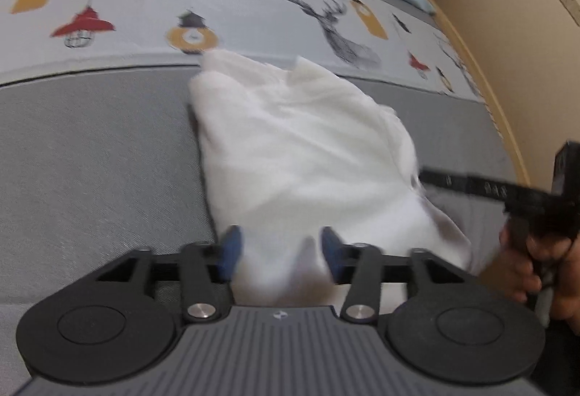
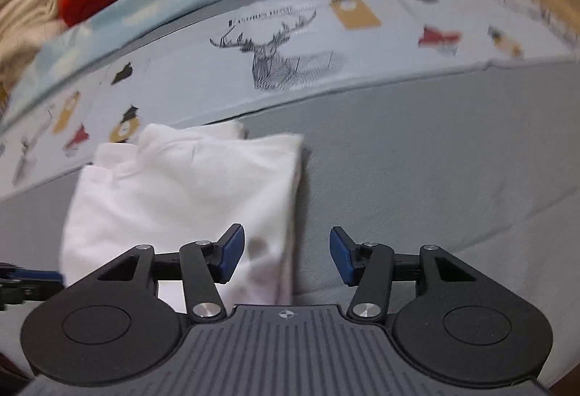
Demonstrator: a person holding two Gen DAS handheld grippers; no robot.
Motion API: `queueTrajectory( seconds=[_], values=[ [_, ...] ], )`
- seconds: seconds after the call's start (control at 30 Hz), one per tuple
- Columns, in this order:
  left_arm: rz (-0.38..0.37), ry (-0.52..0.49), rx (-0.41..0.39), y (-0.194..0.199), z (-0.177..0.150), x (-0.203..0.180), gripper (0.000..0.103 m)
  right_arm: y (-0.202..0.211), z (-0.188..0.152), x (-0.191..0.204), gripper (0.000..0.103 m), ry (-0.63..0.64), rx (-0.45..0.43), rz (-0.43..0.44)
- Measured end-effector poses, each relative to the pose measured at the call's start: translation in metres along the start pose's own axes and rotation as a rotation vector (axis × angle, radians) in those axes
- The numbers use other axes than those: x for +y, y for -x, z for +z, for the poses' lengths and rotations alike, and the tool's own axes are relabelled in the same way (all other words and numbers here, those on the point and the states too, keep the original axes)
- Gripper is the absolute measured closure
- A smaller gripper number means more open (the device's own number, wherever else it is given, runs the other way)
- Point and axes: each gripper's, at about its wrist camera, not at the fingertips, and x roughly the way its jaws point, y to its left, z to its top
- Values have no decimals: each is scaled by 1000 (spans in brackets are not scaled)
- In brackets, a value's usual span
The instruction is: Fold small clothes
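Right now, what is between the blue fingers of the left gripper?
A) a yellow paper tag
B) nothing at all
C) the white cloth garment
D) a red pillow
C: in the left wrist view, the white cloth garment on the grey bed cover runs right in between the open blue fingers of the left gripper, though whether the fingers pinch it is unclear.
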Motion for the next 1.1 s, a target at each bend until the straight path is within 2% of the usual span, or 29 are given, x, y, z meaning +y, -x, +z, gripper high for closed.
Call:
queueTrajectory(
  seconds=[0.07,0.13,0.27,0.4,0.5,0.57,0.6,0.67,0.7,0.73,0.77,0.83,0.9,0.97,1.0,1.07,1.1],
  values=[
    [33,23,-1,-3,2,2,39,-12,-1,1,41,-35,79,40],
    [60,54,6,-7,5,6,36,-26,0,1,35,-46,144,40],
    [83,135,35,-21,10,18,32,-36,4,-2,30,-93,164,40],
    [51,223,66,-34,16,28,30,-42,4,-3,29,-137,180,50],
    [55,236,80,-41,18,27,29,-47,6,1,28,-137,182,49],
    [54,239,81,-45,18,27,29,-48,7,5,38,-130,177,52],
    [50,237,80,-46,19,26,31,-48,7,7,54,-130,174,67],
    [33,225,73,-48,20,23,47,-48,8,10,61,-139,170,92],
    [34,216,71,-48,20,23,52,-48,8,12,64,-131,164,86],
    [35,203,65,-47,21,23,62,-48,8,13,67,-127,164,84],
    [27,197,58,-44,21,24,66,-48,8,14,68,-129,159,83],
    [25,189,7,-34,25,25,73,-47,10,17,75,-136,148,88],
    [72,155,-77,-18,29,25,75,-44,13,21,78,-147,114,120],
    [109,147,-195,7,33,31,75,-36,19,35,83,-138,36,189],
    [125,146,-254,19,34,34,72,-32,23,44,83,-122,-12,221],
    [178,160,-394,47,35,42,56,-18,28,69,80,-52,-139,231],
    [196,171,-449,58,33,47,47,-14,29,79,73,-21,-183,209]
  ],
)
